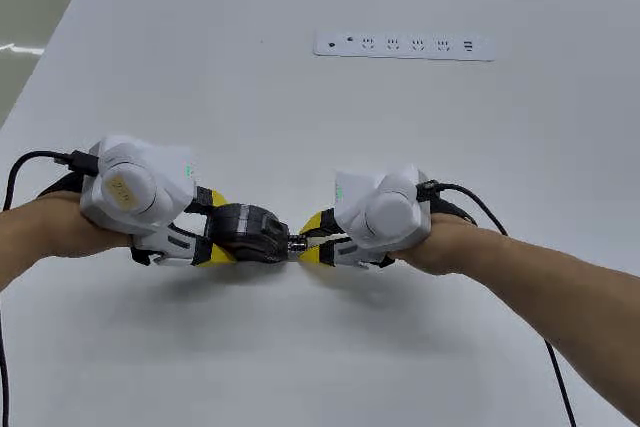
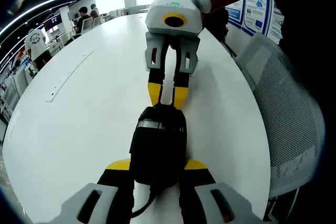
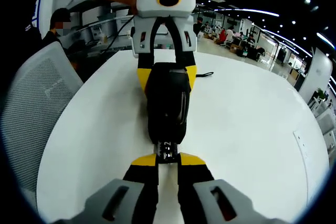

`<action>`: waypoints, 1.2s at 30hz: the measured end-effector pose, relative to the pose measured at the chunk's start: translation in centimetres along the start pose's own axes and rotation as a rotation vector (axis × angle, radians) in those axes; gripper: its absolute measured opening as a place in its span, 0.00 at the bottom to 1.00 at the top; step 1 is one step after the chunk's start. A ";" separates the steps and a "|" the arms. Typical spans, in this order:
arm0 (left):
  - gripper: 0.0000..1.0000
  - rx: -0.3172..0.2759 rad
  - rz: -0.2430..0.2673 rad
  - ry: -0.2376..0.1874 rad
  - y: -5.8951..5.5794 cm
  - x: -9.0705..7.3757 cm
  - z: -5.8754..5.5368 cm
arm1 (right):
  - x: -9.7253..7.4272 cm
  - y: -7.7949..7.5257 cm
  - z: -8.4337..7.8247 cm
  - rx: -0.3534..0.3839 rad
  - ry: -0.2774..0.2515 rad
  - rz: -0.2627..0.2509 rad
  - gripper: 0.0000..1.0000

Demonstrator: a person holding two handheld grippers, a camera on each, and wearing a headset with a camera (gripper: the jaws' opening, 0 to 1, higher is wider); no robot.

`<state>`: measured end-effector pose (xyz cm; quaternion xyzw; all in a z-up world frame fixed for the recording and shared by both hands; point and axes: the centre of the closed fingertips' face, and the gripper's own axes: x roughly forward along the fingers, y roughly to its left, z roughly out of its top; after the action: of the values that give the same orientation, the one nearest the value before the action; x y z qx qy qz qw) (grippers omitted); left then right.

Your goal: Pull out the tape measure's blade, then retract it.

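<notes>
The tape measure [image 1: 248, 232] is a chunky black case with a darker glossy window on its upper face. It lies low over the white desk [image 1: 300, 117], near the front of the head view and between the two hands. I cannot tell whether it touches the surface.

Only a short stub of blade [image 3: 166, 150] shows at the case's mouth. It is a metal end with small printed marks.

The left hand-held gripper [image 1: 220, 227] is clamped on the case, with one yellow-tipped jaw pressed against each flat side. The right hand-held gripper [image 1: 310, 239] faces it nose to nose. Its jaws are drawn nearly together and pinch the blade end just beside the case.

Both hands rest close to the desk, and a black cable [image 1: 480, 205] trails from the right one.

Bare desk runs outward on all sides of the tape measure. A white power strip [image 1: 403, 44] lies well apart at the far side. The desk's left edge slants across the upper left corner of the head view, well away from the work.

In the left gripper view the curved desk edge runs along the right, with a grey mesh chair [image 2: 278, 93] just beyond it.
</notes>
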<state>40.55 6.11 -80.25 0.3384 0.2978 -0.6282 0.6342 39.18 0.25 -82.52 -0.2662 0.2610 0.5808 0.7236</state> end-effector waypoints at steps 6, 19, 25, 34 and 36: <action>0.30 0.004 0.002 0.003 0.0 -0.1 -0.1 | -0.4 0.1 0.0 -0.008 -0.001 0.002 0.12; 0.30 0.002 0.000 0.003 -0.1 -0.1 0.0 | -0.9 0.1 -0.5 -0.010 0.001 0.002 0.12; 0.30 0.003 0.000 0.004 -0.1 -0.1 -0.2 | -1.3 0.1 -0.7 -0.010 0.001 0.004 0.12; 0.30 0.004 0.000 0.006 -0.1 -0.2 -0.3 | -1.7 0.2 -0.9 -0.016 0.004 0.003 0.12; 0.30 0.004 0.001 0.006 -0.1 -0.3 -0.4 | -1.8 0.1 -0.9 -0.016 0.003 0.001 0.12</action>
<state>40.49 6.57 -80.25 0.3417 0.2985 -0.6275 0.6328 38.65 -1.63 -81.98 -0.2727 0.2578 0.5828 0.7208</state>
